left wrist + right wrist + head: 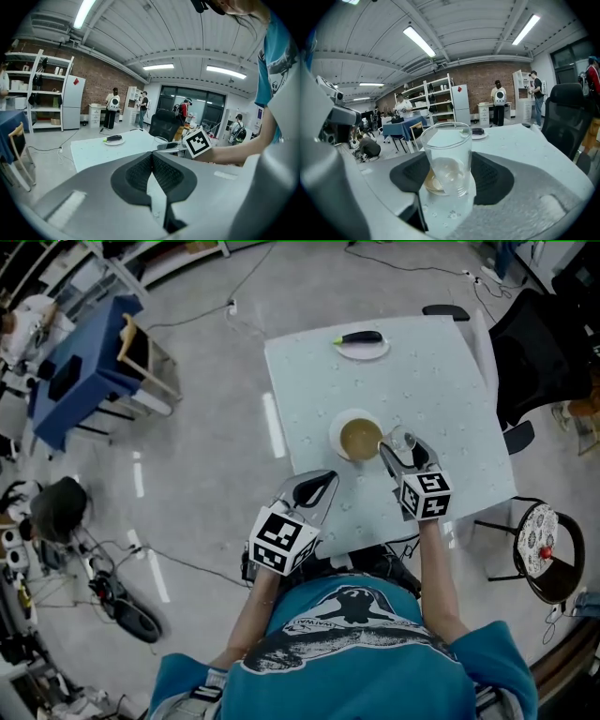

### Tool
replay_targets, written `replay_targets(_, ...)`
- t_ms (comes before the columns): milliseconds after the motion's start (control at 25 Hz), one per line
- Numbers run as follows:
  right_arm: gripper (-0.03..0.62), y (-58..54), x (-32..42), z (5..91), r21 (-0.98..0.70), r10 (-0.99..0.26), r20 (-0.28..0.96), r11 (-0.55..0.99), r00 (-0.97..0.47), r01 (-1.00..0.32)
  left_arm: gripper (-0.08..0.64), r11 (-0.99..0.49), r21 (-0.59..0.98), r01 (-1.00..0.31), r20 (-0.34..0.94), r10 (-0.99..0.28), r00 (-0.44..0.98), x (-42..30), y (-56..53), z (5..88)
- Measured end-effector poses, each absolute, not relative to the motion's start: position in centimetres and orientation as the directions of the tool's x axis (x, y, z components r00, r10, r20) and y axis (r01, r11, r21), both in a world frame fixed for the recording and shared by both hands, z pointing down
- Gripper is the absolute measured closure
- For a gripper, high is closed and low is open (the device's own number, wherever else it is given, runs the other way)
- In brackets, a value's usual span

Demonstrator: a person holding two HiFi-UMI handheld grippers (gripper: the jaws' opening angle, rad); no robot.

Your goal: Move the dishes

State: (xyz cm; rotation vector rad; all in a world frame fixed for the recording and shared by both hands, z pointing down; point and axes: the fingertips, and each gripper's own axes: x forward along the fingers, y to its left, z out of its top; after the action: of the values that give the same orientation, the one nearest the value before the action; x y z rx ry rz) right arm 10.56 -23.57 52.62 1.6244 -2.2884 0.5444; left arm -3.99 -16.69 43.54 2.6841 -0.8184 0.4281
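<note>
A clear drinking glass [446, 157] stands between the pads of my right gripper [447, 165], which is shut on it, both pads against its sides. In the head view the glass [403, 440] and right gripper [406, 450] are right of a white bowl [359, 438] with a brownish inside, mid-table. The bowl [430, 184] shows partly behind the glass. A small white plate [362, 348] carrying a dark and green object lies at the table's far edge. My left gripper [317, 487] hovers over the near table edge, shut and empty, its pads [140, 173] touching.
The white table [441, 381] has a black office chair [539, 334] at its right and a round stool [548, 540] at the near right. A blue table with a wooden chair [89, 367] stands far left. Cables and gear lie on the floor [112, 596].
</note>
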Motion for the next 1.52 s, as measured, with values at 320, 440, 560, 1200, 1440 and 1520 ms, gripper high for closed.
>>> replay_targets(320, 0.319, -20.9, 18.2, 53.7, -0.115, -0.862, 0.472, 0.147, -0.184, -0.983, 0.545, -0.829, 0.203, -0.522, 0.387, -0.422, 0.82, -1.1, -16.3, 44.3)
replay_targets(440, 0.318, -19.7, 20.8, 55.1, -0.099, -0.854, 0.504, 0.092, -0.13, -0.991, 0.545, -0.831, 0.2, -0.519, 0.398, -0.415, 0.818, -0.7, -16.4, 44.4)
replay_targets(560, 0.318, -18.6, 22.7, 56.6, -0.101, -0.843, 0.531, 0.039, -0.086, -0.994, 0.545, -0.829, 0.198, -0.523, 0.406, -0.416, 0.813, -0.7, -16.6, 44.6)
replay_targets(1200, 0.312, -16.4, 24.0, 61.2, -0.17, -0.839, 0.542, -0.06, -0.042, -0.984, 0.545, -0.842, 0.193, -0.504, 0.44, -0.385, 0.811, 0.0, -16.6, 45.5)
replay_targets(1440, 0.304, -16.4, 24.1, 60.8, -0.203, -0.827, 0.56, -0.078, -0.051, -0.976, 0.545, -0.843, 0.183, -0.505, 0.437, -0.391, 0.81, -0.2, -16.8, 45.5)
replay_targets(1520, 0.298, -16.7, 24.1, 60.0, -0.204, -0.837, 0.544, -0.077, -0.048, -0.976, 0.545, -0.842, 0.182, -0.508, 0.434, -0.395, 0.809, -0.4, -16.8, 45.4)
